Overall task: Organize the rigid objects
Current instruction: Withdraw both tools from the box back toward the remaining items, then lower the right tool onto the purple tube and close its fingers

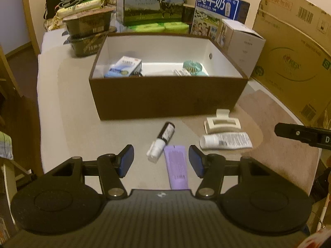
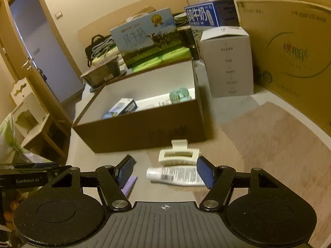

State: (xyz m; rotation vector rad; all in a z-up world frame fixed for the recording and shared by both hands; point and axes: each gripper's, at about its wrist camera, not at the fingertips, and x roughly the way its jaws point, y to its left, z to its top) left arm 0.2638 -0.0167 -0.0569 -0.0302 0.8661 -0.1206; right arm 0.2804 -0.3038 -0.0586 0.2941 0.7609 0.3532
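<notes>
- The left gripper [image 1: 161, 160] hangs wide and empty over the desk [image 1: 68, 107], its pads straddling both the purple tube [image 1: 176, 168] and the small black-and-white bottle [image 1: 161, 142] just beside it at 11 o'clock. Closing here could catch both, or knock the bottle into a roll.
- The right gripper [image 2: 165, 173] is likewise spread wide, holding nothing, with the white tube [image 2: 175, 175] lying crosswise between its pads. The tube looks soft-walled and tapered, so a pinch near the flat end may slip.
- The cream hair clip [image 2: 178, 155] touches or nearly touches the white tube at 12 o'clock; lifting the tube could drag it.
- The two grippers work near each other, so simultaneous reaches risk a bump.
- The brown box [image 1: 165, 95], at 12 o'clock and already holding a blue-and-white carton [image 1: 126, 66] and a teal round thing [image 1: 192, 66], has tall walls; a low carry could strike the near wall.
</notes>
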